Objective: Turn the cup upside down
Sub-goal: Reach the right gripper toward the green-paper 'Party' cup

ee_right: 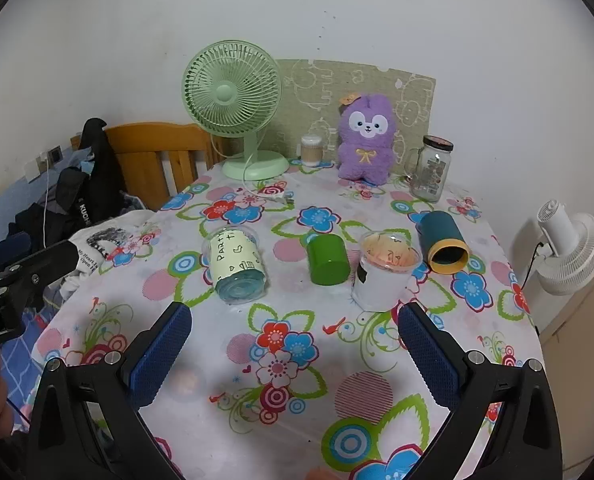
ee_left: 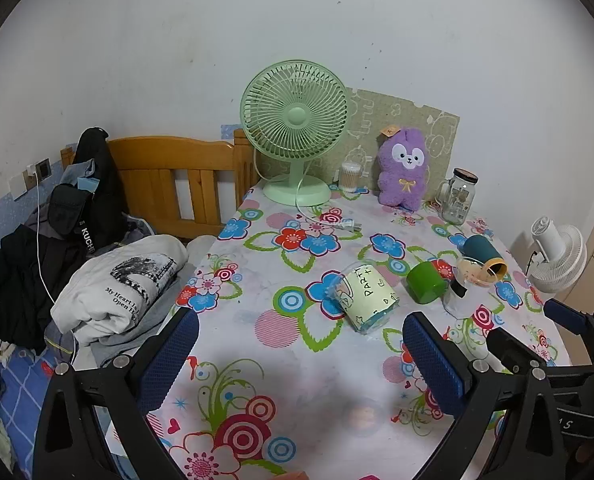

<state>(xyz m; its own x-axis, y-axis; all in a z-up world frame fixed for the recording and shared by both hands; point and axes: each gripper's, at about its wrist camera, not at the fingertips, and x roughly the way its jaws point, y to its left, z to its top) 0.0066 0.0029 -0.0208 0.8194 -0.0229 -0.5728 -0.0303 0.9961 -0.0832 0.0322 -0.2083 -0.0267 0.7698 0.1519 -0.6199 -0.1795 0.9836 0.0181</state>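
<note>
Several cups sit mid-table on the flowered cloth. A clear cup with a pale "PARTY" label (ee_left: 364, 298) (ee_right: 237, 266) lies on its side. A green cup (ee_left: 425, 281) (ee_right: 327, 259) lies on its side beside it. A clear cup with a white sleeve (ee_right: 385, 270) (ee_left: 467, 280) stands upright. A teal cup with a yellow rim (ee_right: 443, 242) (ee_left: 484, 254) lies on its side, mouth toward me. My left gripper (ee_left: 301, 356) is open and empty, short of the cups. My right gripper (ee_right: 295, 354) is open and empty, also short of them.
At the table's back stand a green desk fan (ee_right: 233, 96), a cotton-swab jar (ee_right: 311, 150), a purple plush (ee_right: 365, 140) and a glass mug jar (ee_right: 431, 170). A bed with clothes (ee_left: 97, 280) lies left. A white fan (ee_right: 569, 252) stands right.
</note>
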